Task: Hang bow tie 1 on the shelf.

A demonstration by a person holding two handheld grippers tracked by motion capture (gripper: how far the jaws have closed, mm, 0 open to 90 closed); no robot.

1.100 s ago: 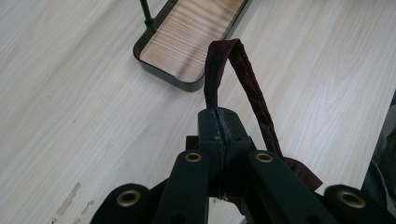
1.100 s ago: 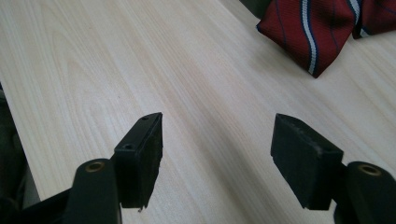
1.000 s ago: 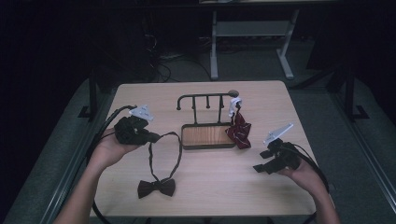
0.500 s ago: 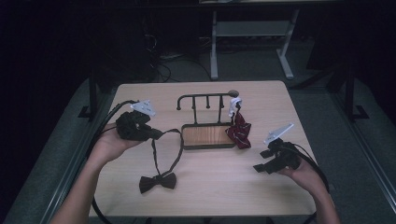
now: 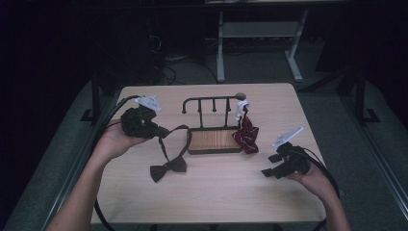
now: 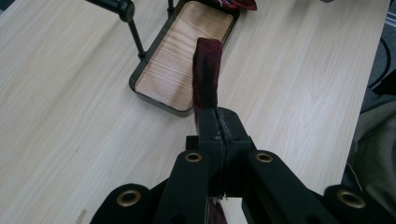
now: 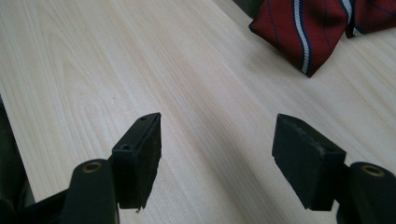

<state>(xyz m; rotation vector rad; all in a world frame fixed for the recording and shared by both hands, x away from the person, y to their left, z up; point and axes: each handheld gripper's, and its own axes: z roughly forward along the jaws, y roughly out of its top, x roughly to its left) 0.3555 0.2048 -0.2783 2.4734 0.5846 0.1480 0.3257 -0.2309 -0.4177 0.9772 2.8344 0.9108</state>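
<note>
Plenty of bare pale wooden counter (image 5: 226, 192) along the near edge and front right. Mid-counter is blocked by the black metal rack with its wood-lined tray (image 5: 214, 139), the red striped tie (image 5: 247, 136) hanging at its right end, and the dark bow tie (image 5: 167, 168) lying just left.

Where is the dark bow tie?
In the high view the dark bow tie lies left of the wooden tray, its strap held by the left claw.
</note>
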